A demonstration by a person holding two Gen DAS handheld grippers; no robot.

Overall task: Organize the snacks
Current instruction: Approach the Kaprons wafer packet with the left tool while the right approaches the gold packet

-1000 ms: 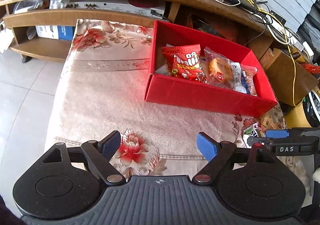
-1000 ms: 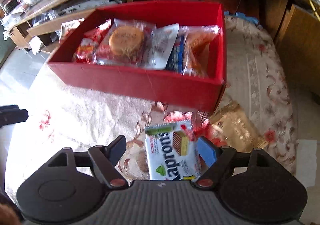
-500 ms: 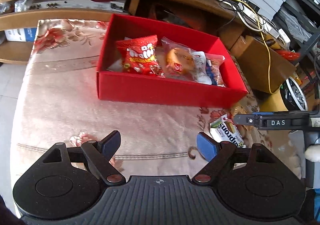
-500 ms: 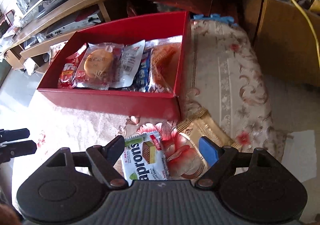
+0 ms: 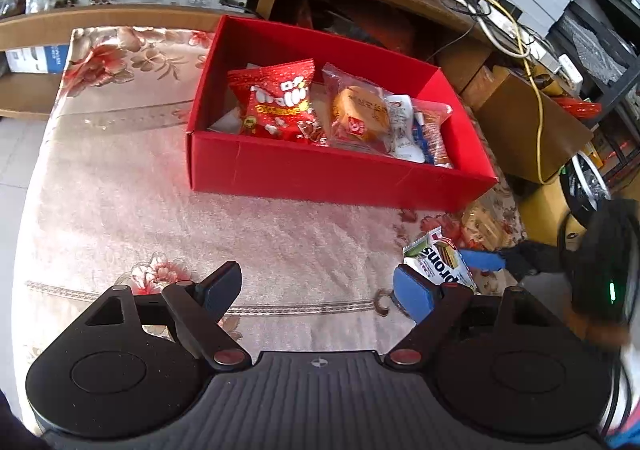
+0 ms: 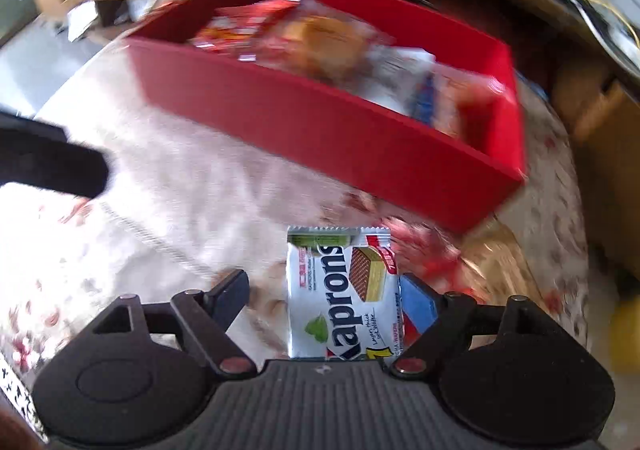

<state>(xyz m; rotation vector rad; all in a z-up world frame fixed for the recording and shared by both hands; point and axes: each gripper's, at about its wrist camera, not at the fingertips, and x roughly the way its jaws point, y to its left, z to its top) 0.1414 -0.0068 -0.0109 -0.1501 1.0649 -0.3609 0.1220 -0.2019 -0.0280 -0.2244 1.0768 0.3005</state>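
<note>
A red box (image 5: 340,173) stands on the flowered cloth and holds several snack packs, among them a red bag (image 5: 280,105) and a round cake (image 5: 360,115). A white wafer pack (image 6: 344,290) lies flat on the cloth in front of the box. My right gripper (image 6: 324,296) is open around it: the pack sits beside the blue right fingertip (image 6: 416,302), well apart from the left one. The right wrist view is blurred. My left gripper (image 5: 318,290) hangs open over bare cloth, empty, left of the wafer pack (image 5: 440,262).
A gold packet (image 6: 496,258) lies on the cloth by the box's near right corner. A wooden shelf unit (image 5: 120,15) with devices and cables runs behind the table. A brown cardboard box (image 5: 528,129) stands at the right, and tiled floor lies to the left.
The right gripper has swung and rolled, so the wafer pack now lies between its fingers by the right one. In the left wrist view the right gripper has come closer to the pack.
</note>
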